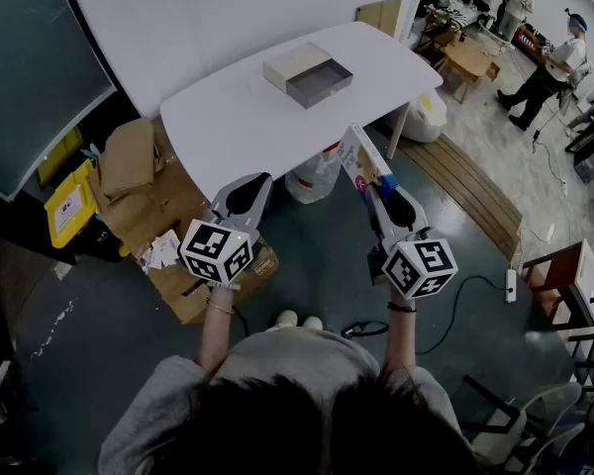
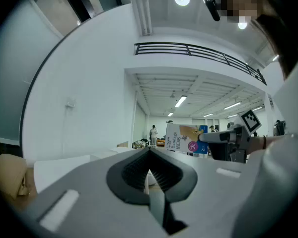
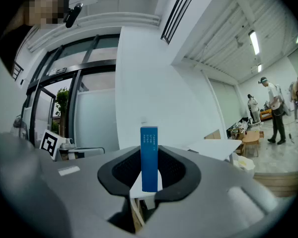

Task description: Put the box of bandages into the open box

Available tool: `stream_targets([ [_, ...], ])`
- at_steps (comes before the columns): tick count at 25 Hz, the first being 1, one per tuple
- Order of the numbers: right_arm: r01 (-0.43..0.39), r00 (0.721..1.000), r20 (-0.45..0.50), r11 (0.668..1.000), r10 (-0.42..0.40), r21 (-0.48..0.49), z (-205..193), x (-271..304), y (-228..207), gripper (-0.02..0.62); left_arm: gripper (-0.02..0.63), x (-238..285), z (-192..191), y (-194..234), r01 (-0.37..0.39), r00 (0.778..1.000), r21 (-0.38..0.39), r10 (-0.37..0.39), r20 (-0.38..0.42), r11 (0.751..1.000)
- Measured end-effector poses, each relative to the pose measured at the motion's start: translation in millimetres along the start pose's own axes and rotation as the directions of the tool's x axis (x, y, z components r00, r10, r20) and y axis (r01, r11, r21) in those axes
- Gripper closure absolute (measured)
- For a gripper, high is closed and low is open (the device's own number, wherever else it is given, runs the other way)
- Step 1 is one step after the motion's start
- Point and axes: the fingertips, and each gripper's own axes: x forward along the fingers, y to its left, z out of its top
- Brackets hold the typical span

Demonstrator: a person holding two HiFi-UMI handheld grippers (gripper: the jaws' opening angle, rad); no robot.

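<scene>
The bandage box (image 1: 360, 159), white with a blue end, is held in the air off the table's near edge, with my right gripper (image 1: 373, 188) shut on it. Its narrow blue side (image 3: 149, 157) stands upright between the right jaws. From the left gripper view the bandage box (image 2: 183, 138) shows its printed face, ahead and to the right. The open box (image 1: 309, 73), grey inside with a pale lid part, sits at the far middle of the white table (image 1: 228, 127). My left gripper (image 1: 253, 188) hovers at the table's near edge with its jaws together and nothing in them.
Cardboard boxes (image 1: 144, 191) and a yellow container (image 1: 67, 206) crowd the floor left of the table. A white bag (image 1: 315, 176) sits under it. People (image 1: 546, 67) and a small wooden table (image 1: 470, 59) are at the far right. A power strip (image 1: 512, 285) lies on the floor.
</scene>
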Motion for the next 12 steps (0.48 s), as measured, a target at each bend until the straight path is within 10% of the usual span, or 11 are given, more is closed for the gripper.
stream_targets([
  [12,0.002,1.0,0.007,1.0,-0.002,0.022,3,-8,-12,0.496,0.612,4,2,-4,-0.013,1.0,0.002,0.013,0.003,1.0],
])
